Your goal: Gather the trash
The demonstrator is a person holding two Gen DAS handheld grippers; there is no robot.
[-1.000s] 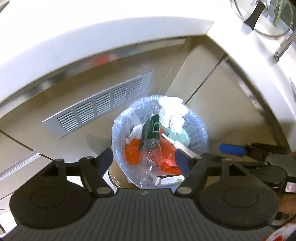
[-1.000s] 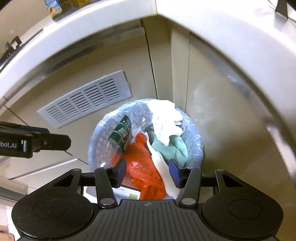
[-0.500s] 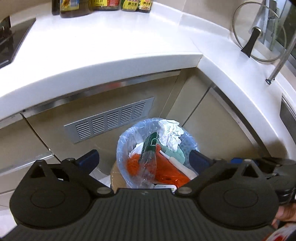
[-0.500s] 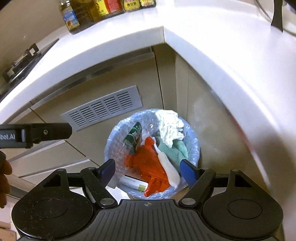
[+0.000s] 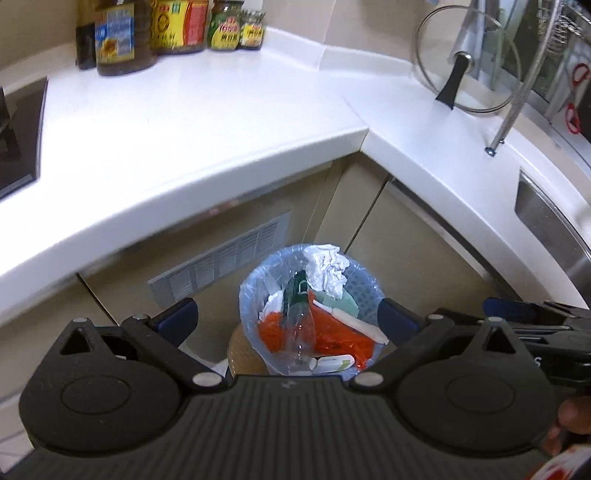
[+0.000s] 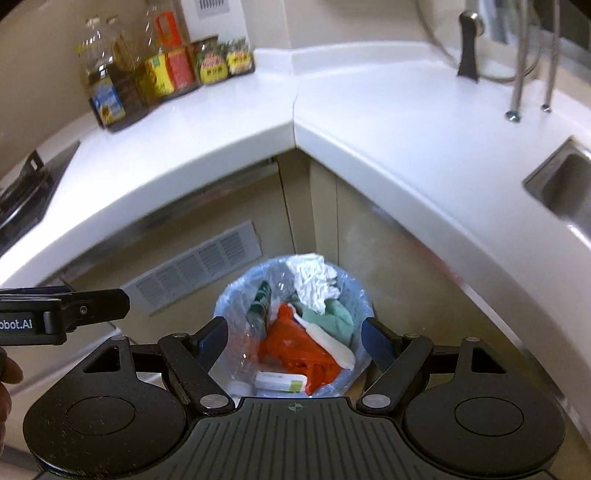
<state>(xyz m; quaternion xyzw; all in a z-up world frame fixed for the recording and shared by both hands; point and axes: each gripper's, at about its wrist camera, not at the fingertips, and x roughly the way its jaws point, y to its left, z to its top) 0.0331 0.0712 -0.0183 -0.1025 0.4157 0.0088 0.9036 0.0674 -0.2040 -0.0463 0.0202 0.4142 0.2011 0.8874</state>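
A round blue plastic-lined trash bin [image 5: 308,310] stands on the floor in the corner under the white L-shaped surface [image 5: 207,122]. In it, crumpled white paper [image 5: 327,273] lies at 12 o'clock, a green-labelled clear bottle [image 5: 295,306] at 9, an orange plastic bag [image 5: 332,336] at the centre (a small white box [image 6: 281,381] at 6). A slatted metal vent [image 5: 221,266] sits at the bin's 10 o'clock. Oil bottles and jars [image 5: 173,29] line the surface's far edge.

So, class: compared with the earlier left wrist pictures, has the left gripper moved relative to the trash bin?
Yes. The left gripper has pulled up and away: the trash bin looks smaller, and the white countertop and its bottles have come into view. Its jaws have just been opening, nothing between them.
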